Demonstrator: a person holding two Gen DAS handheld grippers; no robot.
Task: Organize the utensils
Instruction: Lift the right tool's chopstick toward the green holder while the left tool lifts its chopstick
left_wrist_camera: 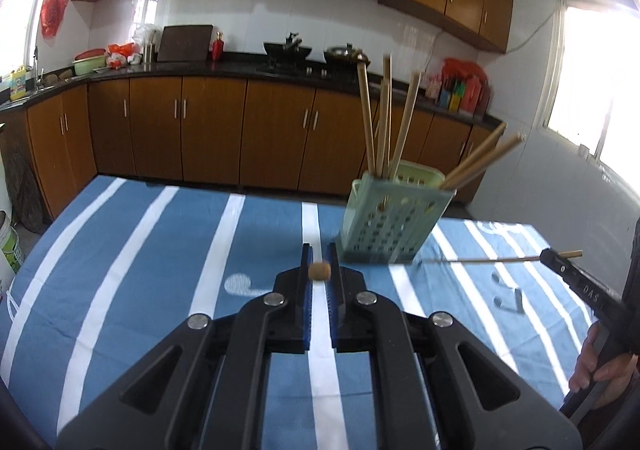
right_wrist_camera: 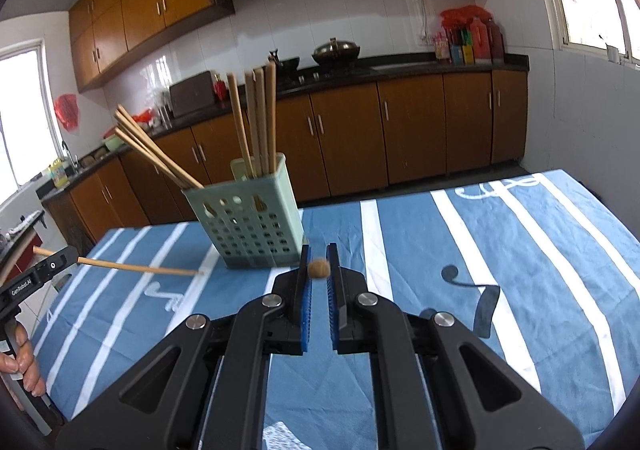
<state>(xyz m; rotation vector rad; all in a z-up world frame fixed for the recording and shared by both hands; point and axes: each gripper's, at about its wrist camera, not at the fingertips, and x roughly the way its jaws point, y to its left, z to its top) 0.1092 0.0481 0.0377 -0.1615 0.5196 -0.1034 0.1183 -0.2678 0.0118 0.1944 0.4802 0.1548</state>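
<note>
A pale green perforated utensil holder (left_wrist_camera: 388, 222) (right_wrist_camera: 252, 222) stands on the blue striped tablecloth (left_wrist_camera: 160, 250) with several wooden chopsticks (left_wrist_camera: 384, 118) (right_wrist_camera: 260, 118) upright or leaning in it. My left gripper (left_wrist_camera: 319, 250) (right_wrist_camera: 66, 256) is shut on a chopstick, seen end-on (left_wrist_camera: 319, 272) in the left wrist view and as a long stick (right_wrist_camera: 140, 268) in the right wrist view, tip near the holder's base. My right gripper (right_wrist_camera: 319, 250) (left_wrist_camera: 550, 257) is shut on another chopstick (right_wrist_camera: 319, 268) (left_wrist_camera: 480, 260), which points at the holder from the other side. Both grippers hover above the table.
Brown kitchen cabinets and a dark counter (left_wrist_camera: 240, 66) with a stove and pots run behind the table. A person's hand (left_wrist_camera: 600, 366) (right_wrist_camera: 24, 362) grips each handle at the frame edges. The table's far edge (left_wrist_camera: 200, 186) lies just past the holder.
</note>
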